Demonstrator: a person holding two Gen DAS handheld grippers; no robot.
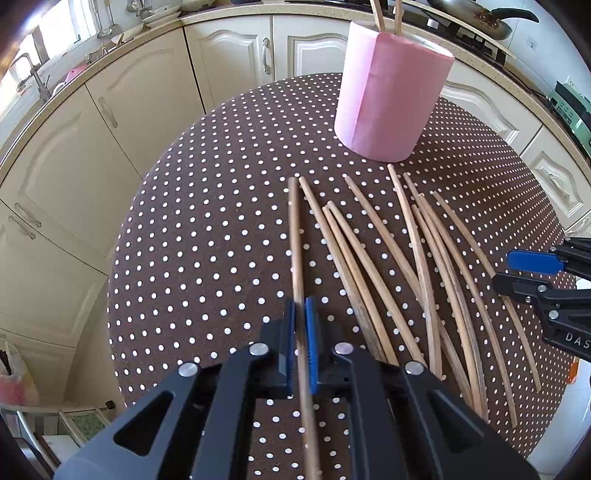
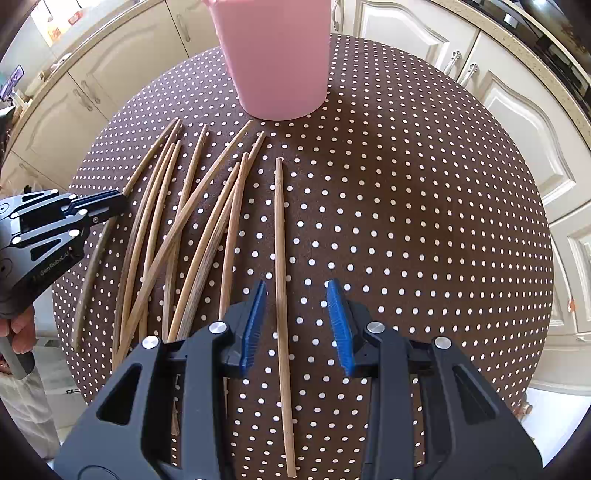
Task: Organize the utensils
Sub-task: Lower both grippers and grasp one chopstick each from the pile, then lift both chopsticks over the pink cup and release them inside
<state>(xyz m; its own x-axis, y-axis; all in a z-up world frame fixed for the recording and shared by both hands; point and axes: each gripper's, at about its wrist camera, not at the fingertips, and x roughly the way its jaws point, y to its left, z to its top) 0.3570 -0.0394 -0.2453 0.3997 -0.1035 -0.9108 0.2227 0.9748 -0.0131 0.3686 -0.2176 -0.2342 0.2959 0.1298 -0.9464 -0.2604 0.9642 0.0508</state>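
Our left gripper [image 1: 301, 325] pinches the leftmost chopstick [image 1: 295, 236], which points far toward the pink cup [image 1: 388, 92]. Our right gripper [image 2: 297, 295] gapes astride a lone chopstick [image 2: 279, 240] (lying near-to-far, right of the pile [image 2: 184, 229]).

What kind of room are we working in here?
Most likely a home kitchen: cream cabinets under a speckled countertop, a frying pan on the stove, and a tap at the far left.

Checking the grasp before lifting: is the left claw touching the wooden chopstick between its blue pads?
Touching. The left wrist view shows the left claw with pads pressed against the wooden chopstick.
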